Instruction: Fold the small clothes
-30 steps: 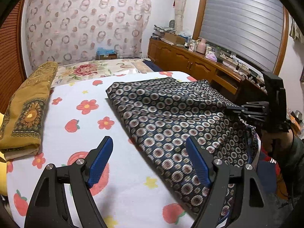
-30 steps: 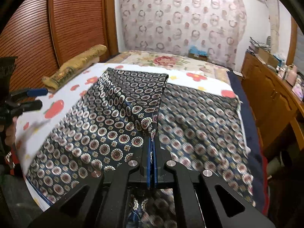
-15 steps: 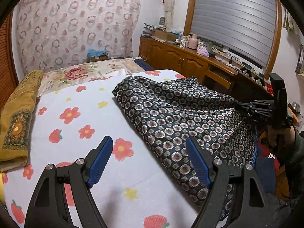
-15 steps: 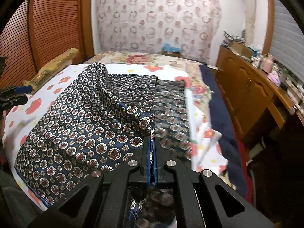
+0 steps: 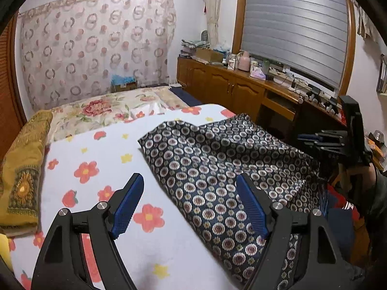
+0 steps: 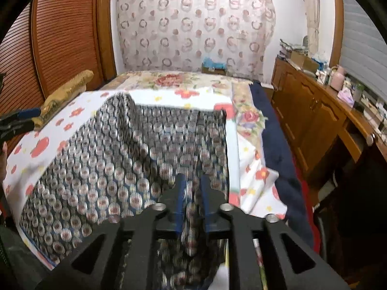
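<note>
A dark blue cloth printed with round medallions lies on the flowered bedsheet, one part folded over the rest. My left gripper hovers open over the cloth's left edge, holding nothing. In the right wrist view the cloth is motion-blurred. My right gripper is at its near edge with its jaws opening; a loose fold of cloth hangs between the blue pads, which no longer press on it. Each gripper shows in the other's view: the right gripper and the left gripper.
A folded mustard-yellow cloth lies along the bed's left side, by a slatted wooden door. A cluttered wooden cabinet runs along the right wall. A navy blanket hangs over the bed's right edge.
The right gripper's jaws, shut on a raised ridge of cloth before, have parted and the cloth has dropped flatter. Both grippers have drawn back and risen a little.
</note>
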`<state>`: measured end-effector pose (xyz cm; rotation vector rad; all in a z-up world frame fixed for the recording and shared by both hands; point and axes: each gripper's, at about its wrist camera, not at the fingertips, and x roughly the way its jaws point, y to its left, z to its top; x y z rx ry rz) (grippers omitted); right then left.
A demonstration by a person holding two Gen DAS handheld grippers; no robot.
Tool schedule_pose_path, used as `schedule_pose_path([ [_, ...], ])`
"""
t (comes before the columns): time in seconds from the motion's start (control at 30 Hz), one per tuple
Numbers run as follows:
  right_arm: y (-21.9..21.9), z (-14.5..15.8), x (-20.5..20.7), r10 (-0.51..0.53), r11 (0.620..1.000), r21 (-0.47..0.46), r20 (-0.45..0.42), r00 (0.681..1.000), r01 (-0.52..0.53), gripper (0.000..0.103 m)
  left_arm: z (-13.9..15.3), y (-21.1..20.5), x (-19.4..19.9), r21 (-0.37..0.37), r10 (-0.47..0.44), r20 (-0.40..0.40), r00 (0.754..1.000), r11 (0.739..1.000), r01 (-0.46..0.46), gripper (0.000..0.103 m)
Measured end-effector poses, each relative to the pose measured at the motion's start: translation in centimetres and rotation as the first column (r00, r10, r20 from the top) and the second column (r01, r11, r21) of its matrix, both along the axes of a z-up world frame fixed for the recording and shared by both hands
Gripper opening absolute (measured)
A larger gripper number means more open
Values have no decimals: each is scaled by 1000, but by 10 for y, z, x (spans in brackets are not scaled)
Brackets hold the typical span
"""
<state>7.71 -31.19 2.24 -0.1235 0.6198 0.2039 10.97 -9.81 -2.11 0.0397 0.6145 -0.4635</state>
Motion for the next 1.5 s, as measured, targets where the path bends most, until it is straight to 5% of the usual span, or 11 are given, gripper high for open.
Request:
schedule_pose_path([
  [0.07, 2, 6, 15, 17, 1000, 9, 7, 1000, -18, 43, 1, -1, 1, -1, 7, 8, 1000, 1000, -7, 80],
  [0.43, 7, -19, 137, 54, 998, 40, -171, 984, -48, 43, -11, -3, 3, -9, 4, -25, 1000, 1000, -4, 80],
  [0.7, 8, -34, 170, 113, 990, 108, -239, 965, -89, 43, -20, -2, 3, -13, 6, -50, 999, 1000, -6, 80],
  [0.83, 13, -35, 169, 156, 986, 85, -227, 961, -141, 10, -23, -2, 3, -18, 7, -58, 998, 1000, -8, 80],
  [1.0, 7, -14, 148, 160, 986, 58, -132, 978, -154, 7, -26, -3, 4, -14, 7, -67, 998, 1000, -7, 79],
  [1.17, -19, 14, 140, 24, 1000, 17, -73, 997, -23, 7, -28, -5, 4, -14, 0, -72, 997, 1000, -1, 80],
  [1.27, -35, 8, 148, -57, 998, -21, -108, 993, 55, 9, -30, -8, 3, -11, -6, -77, 997, 1000, 5, 80],
  [1.37, -38, -2, 149, -121, 990, -89, -104, 987, 112, 22, -34, -11, 3, -7, -12, -83, 996, 1000, 12, 80],
  [1.5, -38, -5, 134, -98, 994, -65, -80, 992, 93, 40, -36, -15, 3, 2, -17, -92, 996, 1000, 18, 80],
])
